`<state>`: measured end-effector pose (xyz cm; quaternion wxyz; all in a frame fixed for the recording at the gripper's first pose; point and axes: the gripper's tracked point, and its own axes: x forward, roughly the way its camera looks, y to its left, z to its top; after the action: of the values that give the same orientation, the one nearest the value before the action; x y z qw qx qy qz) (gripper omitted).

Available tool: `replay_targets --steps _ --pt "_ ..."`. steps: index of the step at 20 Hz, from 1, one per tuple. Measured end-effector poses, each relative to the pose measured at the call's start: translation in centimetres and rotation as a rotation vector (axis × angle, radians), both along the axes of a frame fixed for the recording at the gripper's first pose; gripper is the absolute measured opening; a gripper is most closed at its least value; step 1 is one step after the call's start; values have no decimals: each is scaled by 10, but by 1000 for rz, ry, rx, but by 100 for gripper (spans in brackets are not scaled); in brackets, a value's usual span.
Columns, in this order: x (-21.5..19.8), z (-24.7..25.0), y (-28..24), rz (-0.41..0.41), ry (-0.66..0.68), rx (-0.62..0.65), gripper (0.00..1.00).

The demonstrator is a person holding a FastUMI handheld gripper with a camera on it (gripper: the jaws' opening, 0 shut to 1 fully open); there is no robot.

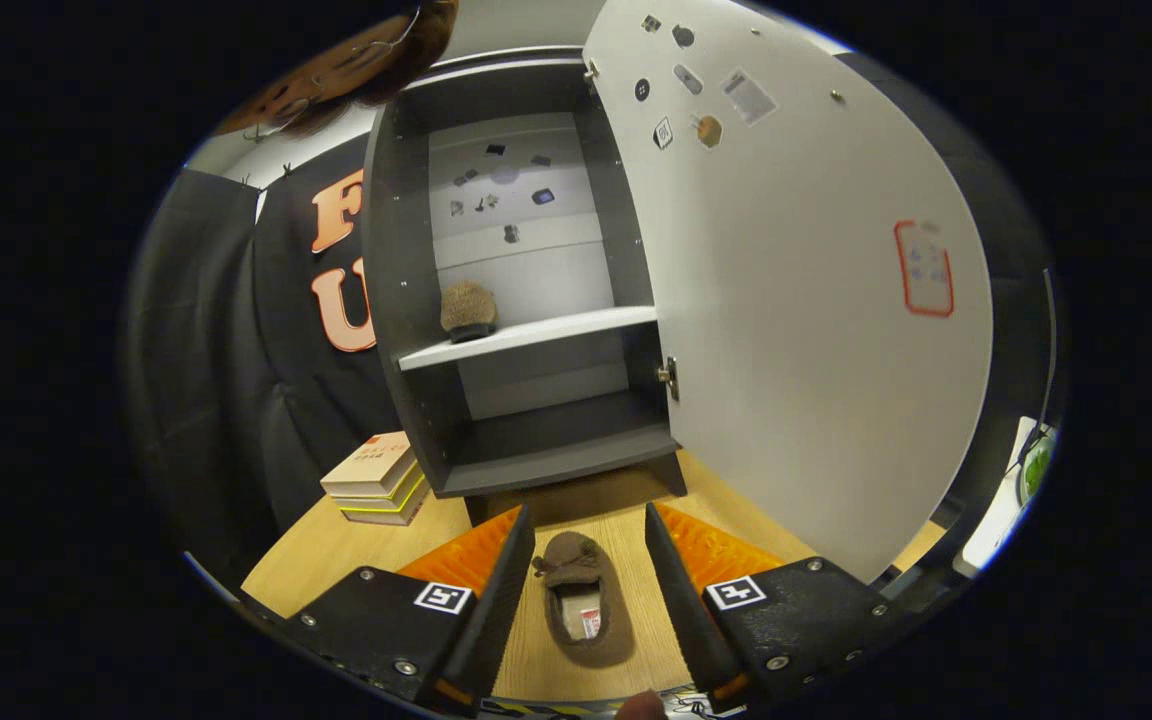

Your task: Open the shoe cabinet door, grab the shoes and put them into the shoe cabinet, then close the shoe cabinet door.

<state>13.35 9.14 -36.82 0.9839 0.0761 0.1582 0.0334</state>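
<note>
The grey shoe cabinet stands beyond the fingers with its white door swung wide open to the right. One brown fuzzy slipper sits on the cabinet's middle shelf, at its left end. A second brown slipper lies on the wooden table between my two fingers, toe pointing toward the cabinet. My gripper is open, a finger on each side of this slipper with a gap to it on both sides. The cabinet's bottom compartment holds nothing.
A stack of books lies on the table to the left of the cabinet's base. The open door reaches out over the right part of the wooden table. Black cloth walls stand behind and to the left.
</note>
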Motion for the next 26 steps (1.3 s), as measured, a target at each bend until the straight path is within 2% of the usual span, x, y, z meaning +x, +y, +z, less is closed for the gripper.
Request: replay_targets --steps 4,9,19,21,22,25,26 --pt "5 -54 25 45 78 -18 75" --pt "10 -104 59 117 156 -31 75" --pt "41 -166 78 180 241 -66 71" --pt "50 -173 82 191 245 -82 66" --pt "56 -175 82 191 239 -90 58" --pt "69 -182 80 172 240 -93 45" --pt "73 -183 77 155 237 -91 35"
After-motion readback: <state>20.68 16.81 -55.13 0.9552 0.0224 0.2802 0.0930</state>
